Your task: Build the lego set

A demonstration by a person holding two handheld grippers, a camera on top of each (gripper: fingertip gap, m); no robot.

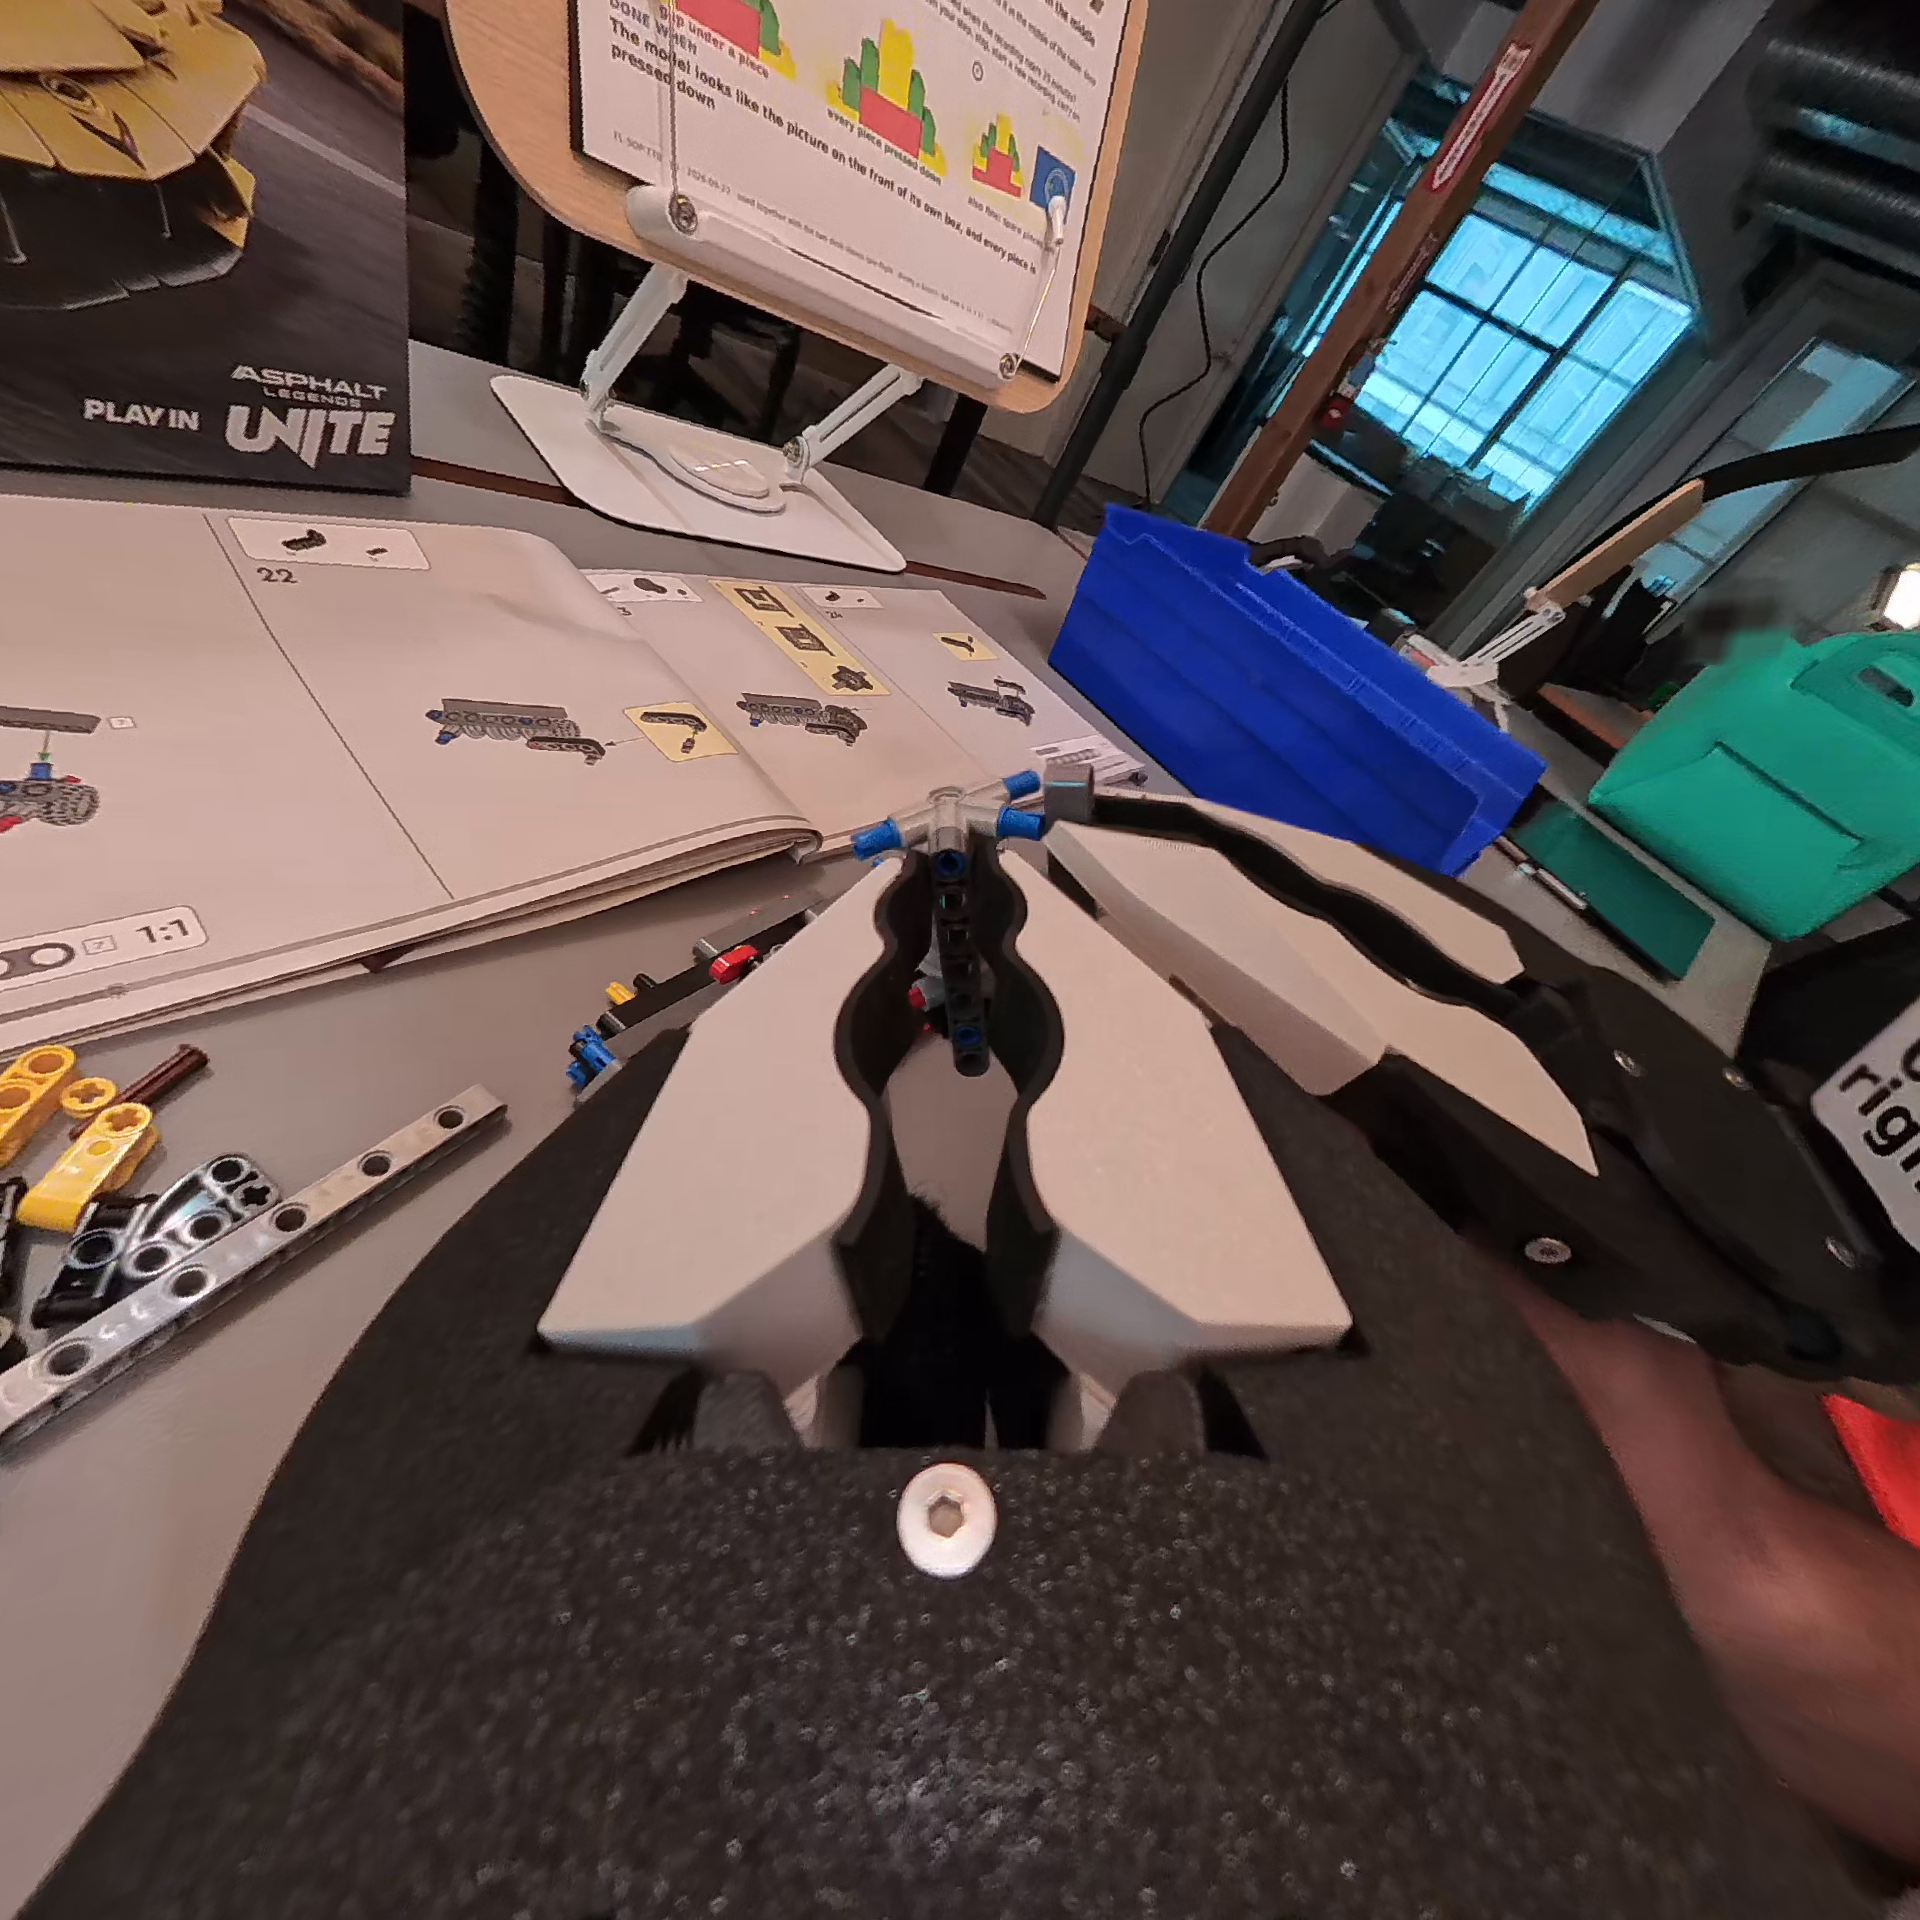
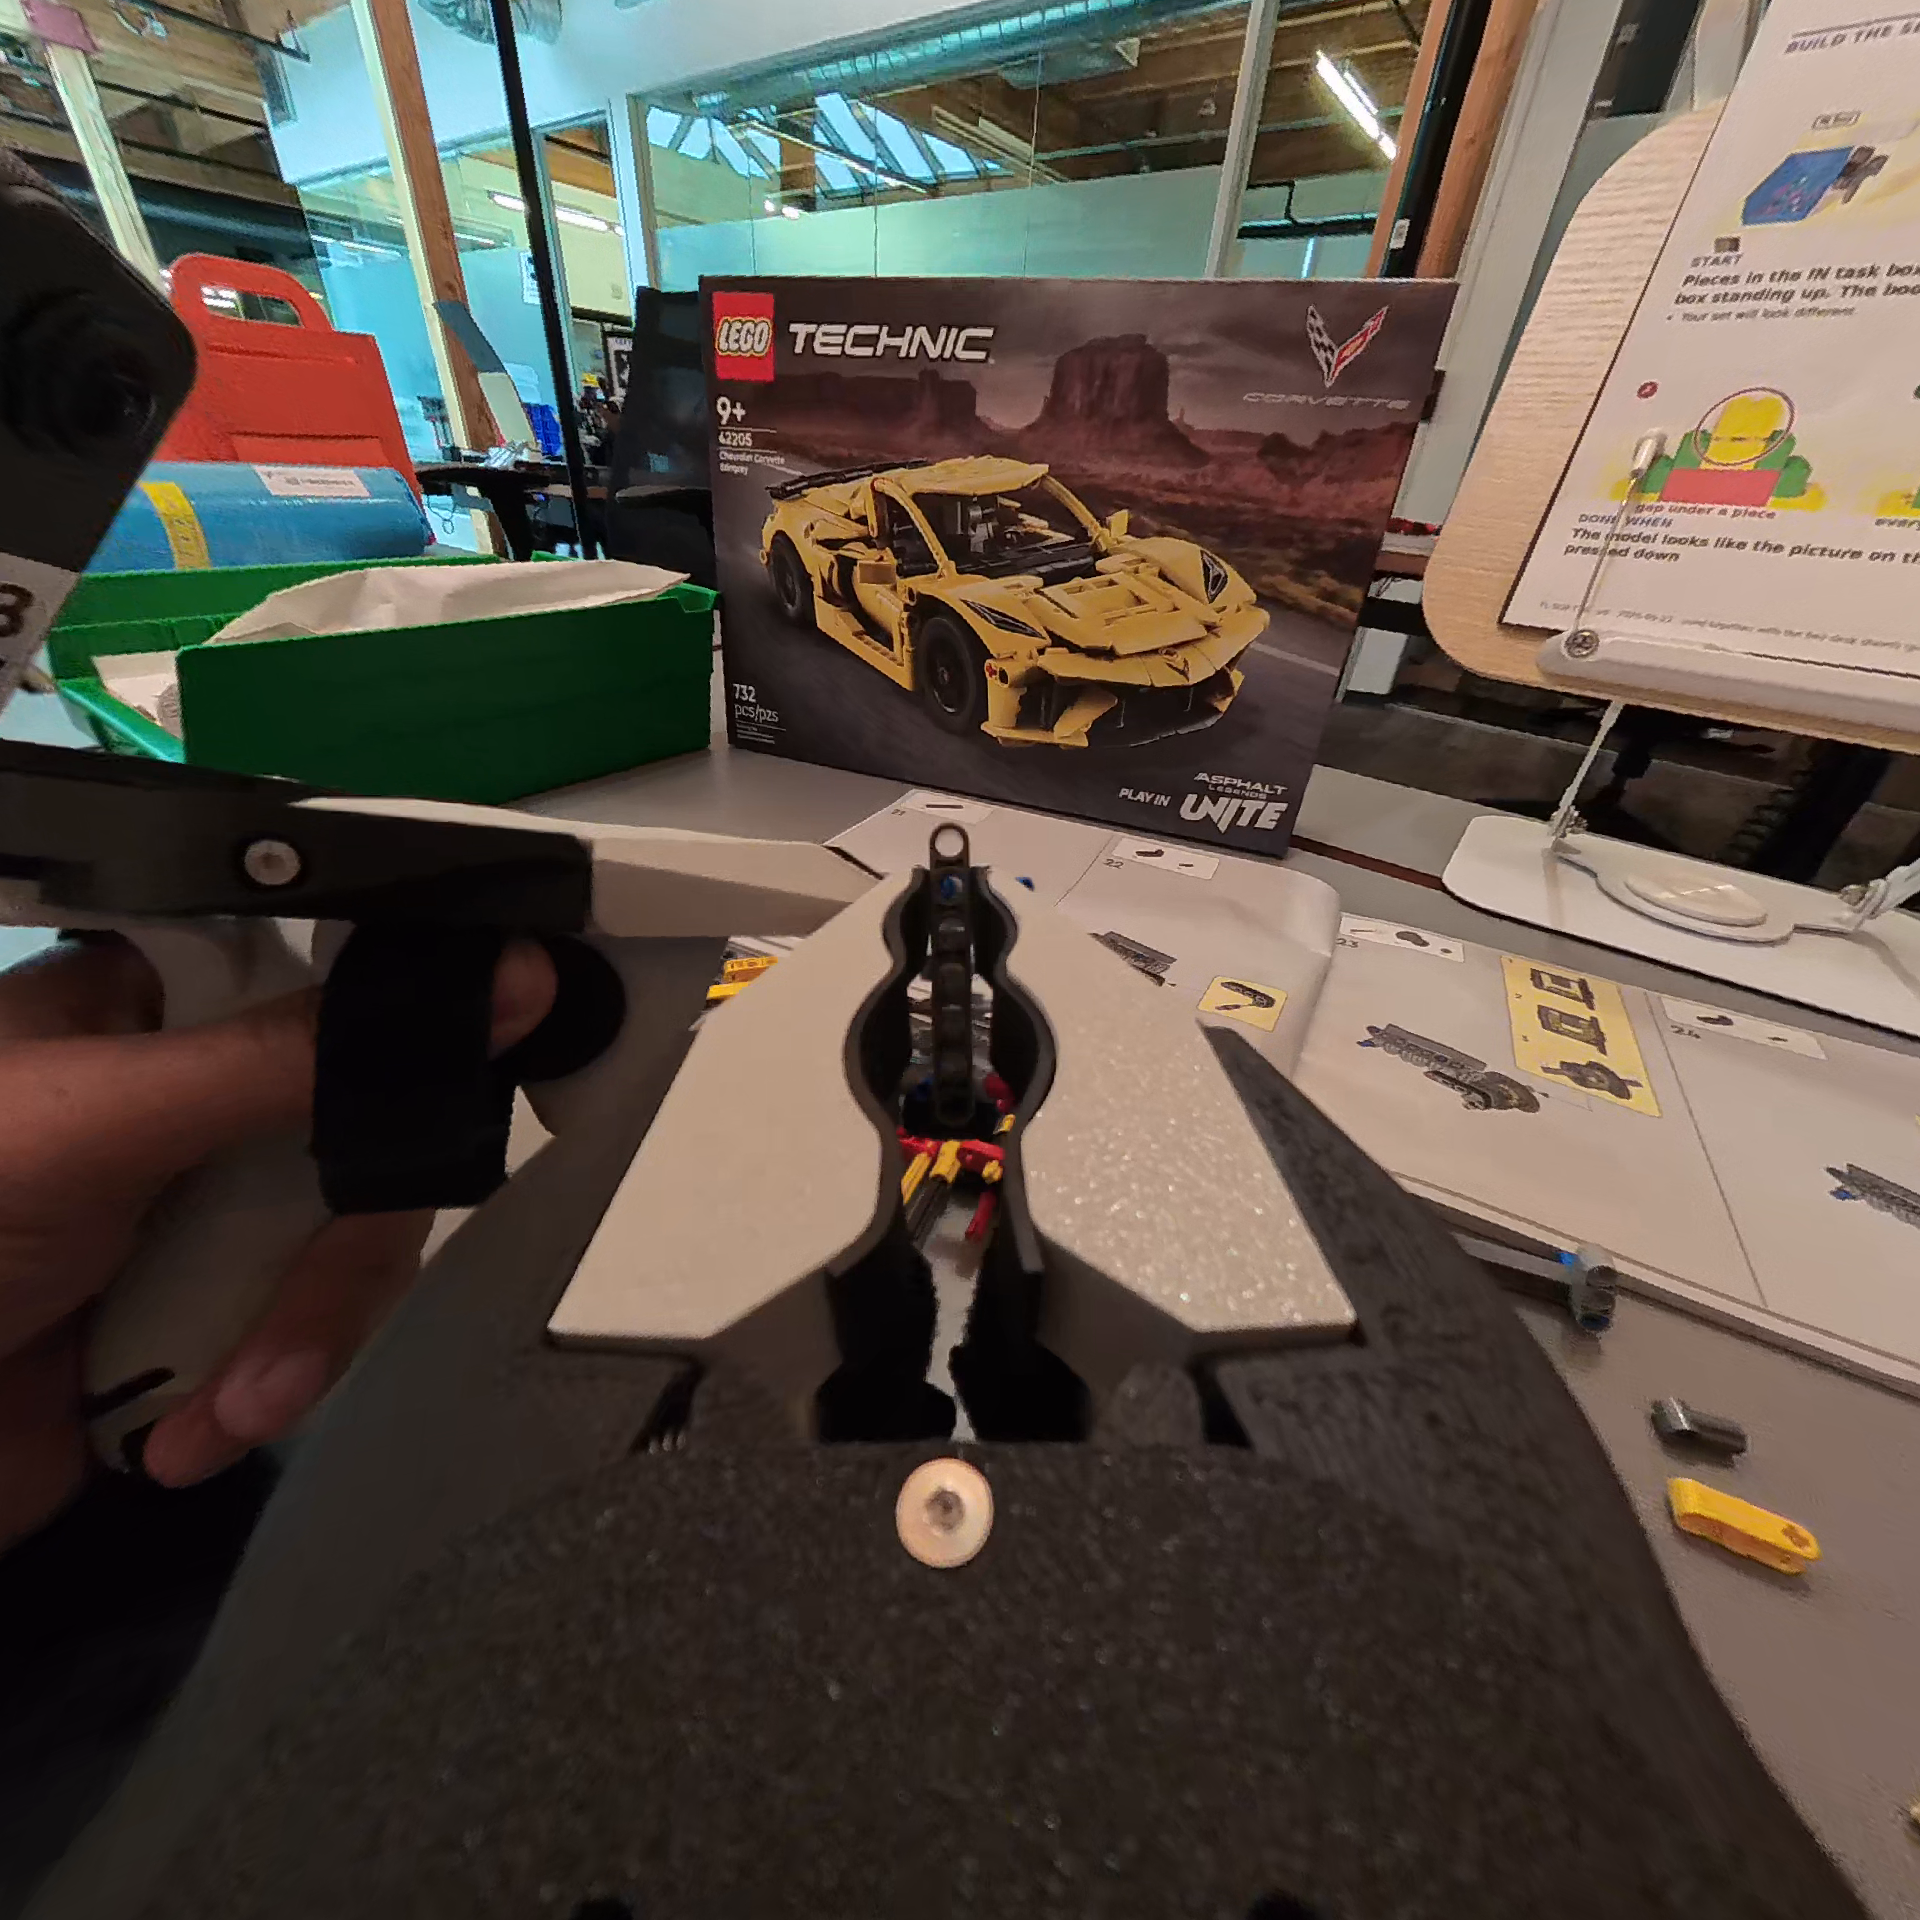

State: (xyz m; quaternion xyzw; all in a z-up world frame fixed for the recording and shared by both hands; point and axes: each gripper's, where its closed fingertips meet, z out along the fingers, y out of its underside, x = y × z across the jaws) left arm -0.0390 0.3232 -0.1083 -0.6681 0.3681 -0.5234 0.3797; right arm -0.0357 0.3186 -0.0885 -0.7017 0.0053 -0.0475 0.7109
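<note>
Right wrist view: a green bin (image 2: 447,707) holds white paper (image 2: 436,603), while both grippers (image 2: 951,904) pinch a black beam assembly (image 2: 951,997).

Blue bin (image 1: 1288,686), green tray (image 2: 416,696), yellow car on box (image 2: 1039,561)

Two grippers (image 1: 951,862) (image 2: 951,883). One set box (image 2: 1060,561), one open booklet (image 1: 416,748), one document stand (image 1: 707,478). One blue bin (image 1: 1278,696), one green bin (image 2: 416,686). One long grey beam (image 1: 260,1247) and three yellow connectors (image 1: 88,1158) lie left of the left gripper; one yellow connector (image 2: 1740,1525) lies right of the other.
</note>
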